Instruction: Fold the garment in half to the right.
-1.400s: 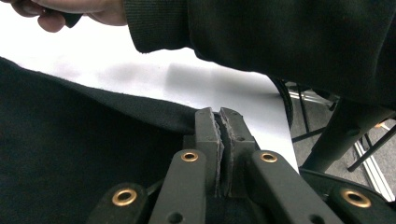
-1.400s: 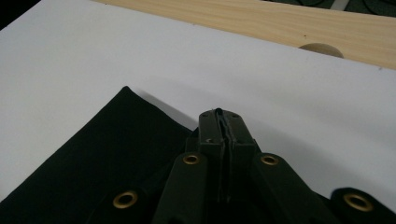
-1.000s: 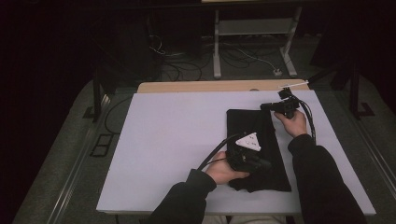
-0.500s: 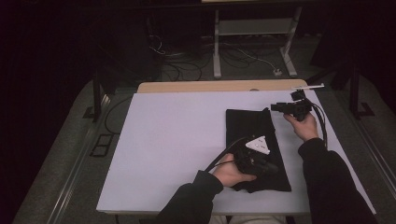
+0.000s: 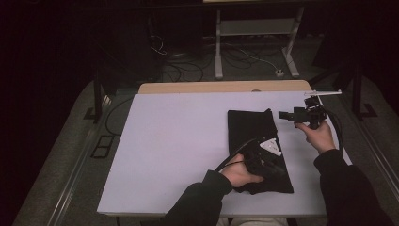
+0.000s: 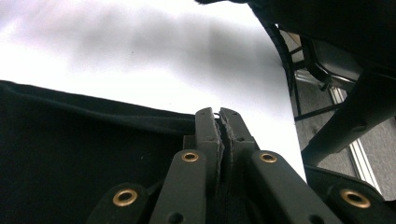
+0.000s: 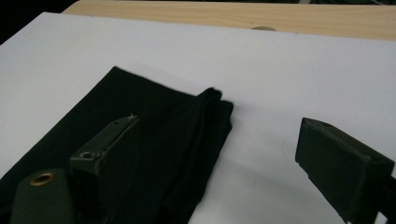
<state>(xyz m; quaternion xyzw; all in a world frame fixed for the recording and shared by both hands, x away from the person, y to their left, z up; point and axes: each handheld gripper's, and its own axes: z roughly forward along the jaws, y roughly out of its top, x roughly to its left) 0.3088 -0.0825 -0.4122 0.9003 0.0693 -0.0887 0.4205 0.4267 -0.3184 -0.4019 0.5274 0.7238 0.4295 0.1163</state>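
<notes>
Right now your left gripper [image 5: 273,162] sits low over the near half of the black cloth [image 5: 251,127], its jaws pressed together. In the left gripper view the two black jaws meet along a thin seam at the cloth's edge, with what looks like dark fabric running up between the pads, though you cannot be sure how much of it is caught. Your left hand [image 5: 240,172] rests on the cloth's near end.

The black cloth lies folded into a long strip on the right half of the white table [image 5: 179,136], running from near you toward the far side. Its far end shows a raised fold at the right corner, plain in the right gripper view [image 7: 201,116].

Your right gripper [image 5: 284,114] is held above the table just off that far right corner of the cloth, pointing left toward it. Its jaws have just been opening and now stand wide apart, with nothing between them; the pads touch neither cloth nor table. Your right hand [image 5: 320,136] grips its body from below, and the cable trails back along your sleeve.
</notes>
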